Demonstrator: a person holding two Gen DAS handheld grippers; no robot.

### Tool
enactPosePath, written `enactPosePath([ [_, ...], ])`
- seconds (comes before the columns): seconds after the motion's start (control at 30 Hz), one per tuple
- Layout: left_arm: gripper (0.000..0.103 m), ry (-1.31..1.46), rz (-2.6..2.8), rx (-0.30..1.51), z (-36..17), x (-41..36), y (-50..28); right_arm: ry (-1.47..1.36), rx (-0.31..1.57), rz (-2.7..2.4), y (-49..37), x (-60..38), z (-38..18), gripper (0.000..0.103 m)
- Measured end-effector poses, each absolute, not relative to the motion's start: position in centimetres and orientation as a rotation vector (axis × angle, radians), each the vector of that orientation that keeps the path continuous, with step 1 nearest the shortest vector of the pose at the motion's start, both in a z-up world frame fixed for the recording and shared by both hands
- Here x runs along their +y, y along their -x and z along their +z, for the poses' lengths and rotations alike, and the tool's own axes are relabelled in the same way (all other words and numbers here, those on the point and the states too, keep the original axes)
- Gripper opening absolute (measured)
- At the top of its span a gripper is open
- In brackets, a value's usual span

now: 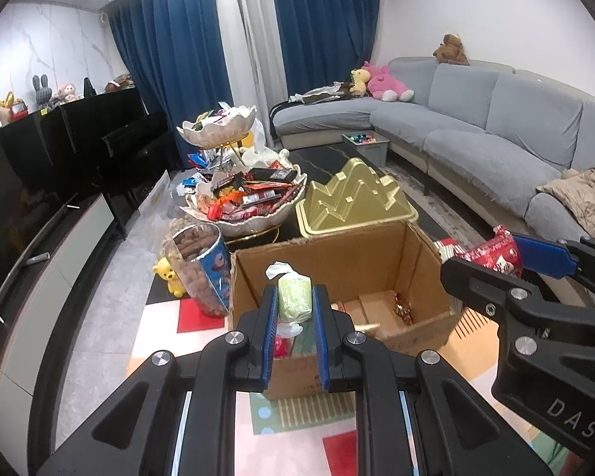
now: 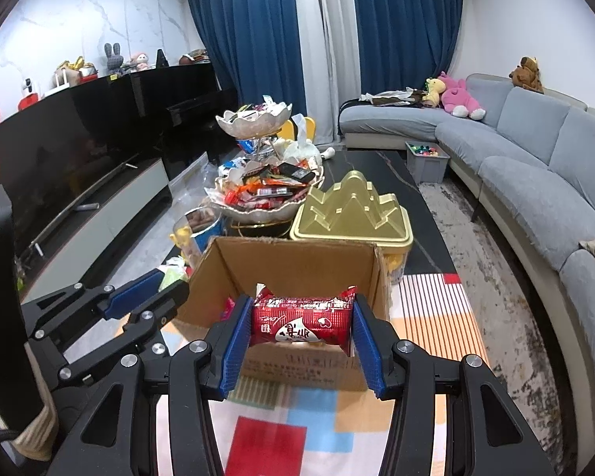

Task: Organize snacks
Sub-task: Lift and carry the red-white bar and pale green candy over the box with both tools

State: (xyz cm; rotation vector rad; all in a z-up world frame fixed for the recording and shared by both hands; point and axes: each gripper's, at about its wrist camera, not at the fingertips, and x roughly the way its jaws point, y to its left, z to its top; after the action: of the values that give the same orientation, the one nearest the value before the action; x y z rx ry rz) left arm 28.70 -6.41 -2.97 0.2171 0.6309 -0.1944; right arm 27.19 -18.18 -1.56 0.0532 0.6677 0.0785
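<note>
Right now, a small pale green wrapped snack (image 1: 294, 296) is sitting pinched between the blue pads of the left gripper (image 1: 294, 331), low in the middle of the left wrist view, above the open cardboard box (image 1: 337, 254). The pads are pressing closed on both sides of the wrapper, whose twisted white ends are sticking out above and below.

A red snack packet (image 2: 302, 322) is sitting in the lower middle of the right wrist view, and the right gripper (image 2: 301, 331) is clamping it on both short ends with its blue pads. It too is hanging over the near edge of the box. In the left wrist view the same packet is showing at the right edge.

Inside the box, a few small wrapped sweets (image 1: 401, 309) are lying on the bottom. Behind the box, toward the middle of the frame, a gold ridged lid (image 1: 355, 198) is resting on the dark table (image 2: 380, 166). Just left of it, a two-level shell-shaped dish stand (image 1: 244, 194) is overflowing with wrapped snacks. A clear tub of nuts (image 1: 200, 265) is leaning at the box's left side. A grey sofa (image 1: 496, 119) is curving along the right, with blue curtains (image 1: 170, 59) behind.
</note>
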Motion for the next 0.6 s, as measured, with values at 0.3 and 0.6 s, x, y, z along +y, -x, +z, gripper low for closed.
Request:
enactPosePath([
  [0.3, 0.018, -0.203, -0.194, 0.658, -3.5, -6.7, -32.2, -0.059, 0.678, 0.073, -30.1, -18.4, -2.0, 0.051],
  [0.6, 0.018, -0.167, -0.183, 0.711, -5.6, -6.5, -35.3, -0.065, 0.714, 0.067, -33.0, -18.9, -3.9, 0.051],
])
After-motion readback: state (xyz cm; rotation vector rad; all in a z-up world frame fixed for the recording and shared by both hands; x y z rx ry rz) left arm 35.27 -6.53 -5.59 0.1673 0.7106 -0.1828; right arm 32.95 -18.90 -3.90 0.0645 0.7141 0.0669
